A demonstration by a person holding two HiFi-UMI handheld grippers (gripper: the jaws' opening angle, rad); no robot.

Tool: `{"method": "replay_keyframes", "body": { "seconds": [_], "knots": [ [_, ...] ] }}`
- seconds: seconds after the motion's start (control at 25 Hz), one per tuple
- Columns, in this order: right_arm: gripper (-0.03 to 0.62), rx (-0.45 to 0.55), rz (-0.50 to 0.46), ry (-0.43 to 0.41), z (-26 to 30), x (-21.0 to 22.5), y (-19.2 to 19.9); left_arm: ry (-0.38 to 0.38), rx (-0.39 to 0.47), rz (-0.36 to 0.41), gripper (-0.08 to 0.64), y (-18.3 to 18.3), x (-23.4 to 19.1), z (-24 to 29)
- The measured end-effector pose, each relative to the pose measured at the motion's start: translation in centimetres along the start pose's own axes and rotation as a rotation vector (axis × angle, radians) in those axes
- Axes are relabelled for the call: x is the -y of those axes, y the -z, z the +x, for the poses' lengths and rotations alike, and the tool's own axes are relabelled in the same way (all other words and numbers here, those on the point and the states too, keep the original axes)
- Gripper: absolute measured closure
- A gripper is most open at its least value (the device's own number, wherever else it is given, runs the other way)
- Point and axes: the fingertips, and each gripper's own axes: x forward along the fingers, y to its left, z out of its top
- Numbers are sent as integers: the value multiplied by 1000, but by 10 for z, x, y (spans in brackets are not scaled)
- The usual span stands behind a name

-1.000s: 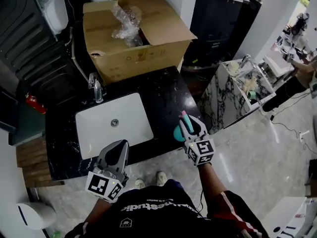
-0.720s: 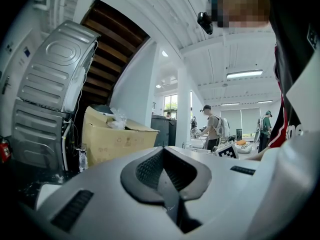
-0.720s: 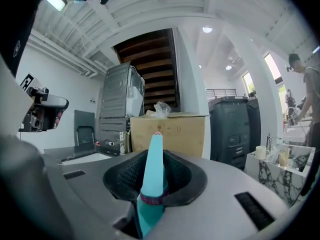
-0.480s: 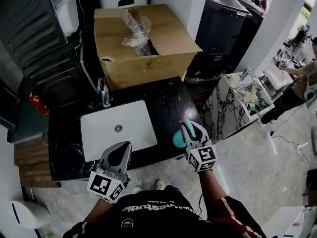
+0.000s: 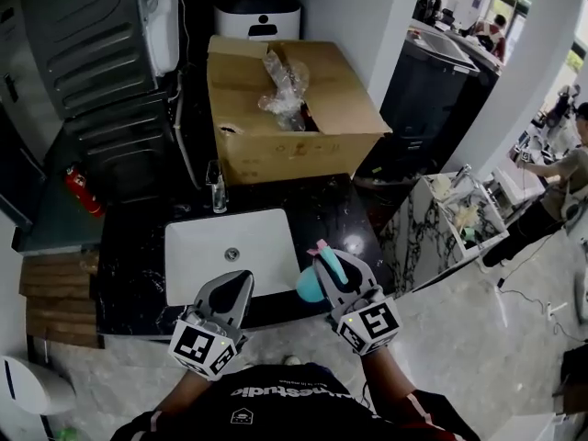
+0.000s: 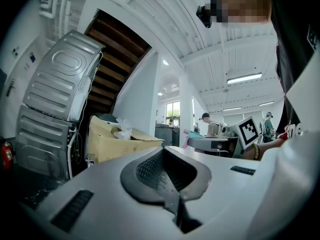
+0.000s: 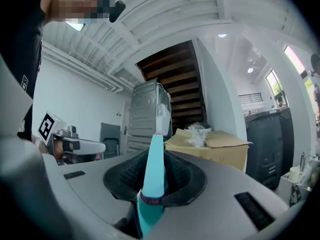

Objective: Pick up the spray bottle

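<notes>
Jaws of right gripper (image 5: 328,263) clamped on teal spray bottle (image 5: 310,287) at lower centre, over black counter (image 5: 138,283) front edge, left gripper (image 5: 240,279) jaws closed empty, shirt print unreadable, white sink (image 5: 262,246), cardboard box (image 5: 276,150) upper centre.

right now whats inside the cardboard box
Crumpled clear plastic sticks out of the open top of the box. Anything lower down cannot be seen: the plastic and the flaps cover it.
</notes>
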Motion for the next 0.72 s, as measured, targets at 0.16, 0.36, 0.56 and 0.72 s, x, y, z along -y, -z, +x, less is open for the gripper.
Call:
{"method": "replay_keyframes", "body": {
  "seconds": [0.16,0.36,0.56,0.72],
  "knots": [
    [486,-3,-5,-73,6,-45,-13,-18,12,2,546,-3,-9,-10],
    [488,-24,5,-141,9,-83,-12,-36,14,-1,546,-1,-14,-19],
    [486,-51,24,-173,8,-103,-4,-52,2,-14,546,5,-16,-23],
    [488,-52,18,-145,10,-105,-1,-42,11,-7,546,4,-16,-25]
  ]
}}
